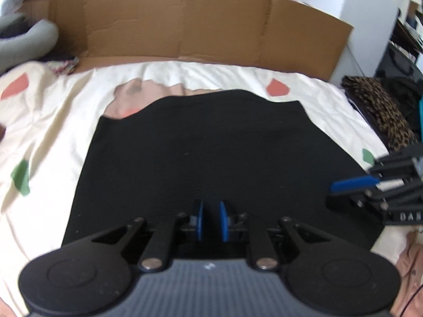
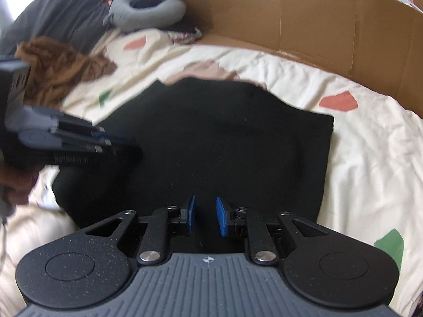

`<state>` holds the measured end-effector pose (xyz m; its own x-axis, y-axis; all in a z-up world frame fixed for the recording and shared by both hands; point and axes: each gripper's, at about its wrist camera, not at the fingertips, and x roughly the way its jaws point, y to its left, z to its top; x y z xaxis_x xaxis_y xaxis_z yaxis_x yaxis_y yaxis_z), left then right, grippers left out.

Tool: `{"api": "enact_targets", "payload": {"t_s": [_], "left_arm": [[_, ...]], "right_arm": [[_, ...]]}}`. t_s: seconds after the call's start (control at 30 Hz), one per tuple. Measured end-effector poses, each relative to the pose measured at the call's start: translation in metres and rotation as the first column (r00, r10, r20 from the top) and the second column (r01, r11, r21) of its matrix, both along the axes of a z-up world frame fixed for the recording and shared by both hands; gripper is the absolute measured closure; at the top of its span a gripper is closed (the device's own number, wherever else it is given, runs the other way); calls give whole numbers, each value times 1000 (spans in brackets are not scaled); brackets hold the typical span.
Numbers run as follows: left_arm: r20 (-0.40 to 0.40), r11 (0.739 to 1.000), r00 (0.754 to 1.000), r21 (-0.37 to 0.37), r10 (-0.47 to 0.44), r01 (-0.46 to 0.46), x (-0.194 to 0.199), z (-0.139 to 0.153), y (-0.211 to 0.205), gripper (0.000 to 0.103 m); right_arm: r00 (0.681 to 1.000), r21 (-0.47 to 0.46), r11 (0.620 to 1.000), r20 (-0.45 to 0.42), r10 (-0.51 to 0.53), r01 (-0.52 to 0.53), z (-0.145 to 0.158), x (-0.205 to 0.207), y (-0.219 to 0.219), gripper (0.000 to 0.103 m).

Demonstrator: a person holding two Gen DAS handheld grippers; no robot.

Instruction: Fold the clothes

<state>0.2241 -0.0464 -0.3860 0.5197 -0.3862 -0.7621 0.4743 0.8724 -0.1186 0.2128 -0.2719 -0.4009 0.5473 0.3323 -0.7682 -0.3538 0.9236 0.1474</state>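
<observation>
Left wrist view: rides the left gripper (image 1: 211,220), angled steeply down, close over a black garment (image 1: 211,153) on the bedspread (image 1: 53,132). Right wrist view: same pitch from the right gripper (image 2: 205,216). Shared: garment, cardboard wall (image 1: 185,26), each other's gripper.

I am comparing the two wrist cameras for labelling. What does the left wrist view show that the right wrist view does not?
Only the left wrist view shows the leopard-print cloth at the bed's right edge. Only the right wrist view shows the crumpled brown garment and the dark grey pillow. Both show the black garment lying flat on the cream duvet, the cardboard sheet behind, and the grey ring cushion.
</observation>
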Motion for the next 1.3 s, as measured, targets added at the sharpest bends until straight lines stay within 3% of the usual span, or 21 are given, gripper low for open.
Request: {"api": "enact_targets", "payload": {"t_s": [0.17, 0.4, 0.63, 0.83, 0.93, 1.03, 1.17, 1.3], "left_arm": [[8, 997, 999, 68, 38, -38, 14, 3, 12, 99], [-16, 998, 1000, 61, 14, -13, -4, 39, 29, 94], [-57, 997, 996, 32, -62, 64, -57, 55, 16, 89], [-90, 999, 995, -14, -53, 52, -82, 25, -4, 87], [-68, 994, 993, 41, -99, 102, -90, 10, -10, 87], [-75, 994, 992, 42, -101, 104, -86, 0, -4, 85], [-65, 994, 994, 55, -88, 92, -80, -3, 10, 93], [-65, 996, 997, 68, -45, 50, -84, 5, 31, 94]], "right_arm": [[999, -6, 999, -13, -39, 39, -4, -7, -18, 81], [991, -1, 991, 5, -134, 134, 13, -23, -41, 80], [996, 12, 996, 24, -92, 91, 28, -52, -33, 79], [998, -6, 998, -10, -67, 67, 20, -66, -20, 79], [998, -48, 997, -29, -61, 59, 9, -68, -16, 79], [998, -93, 994, -40, -55, 51, -1, -67, -18, 79], [994, -122, 989, -59, -90, 83, -7, -65, -27, 80], [994, -134, 988, -59, -89, 80, -8, -69, -29, 80]]}}
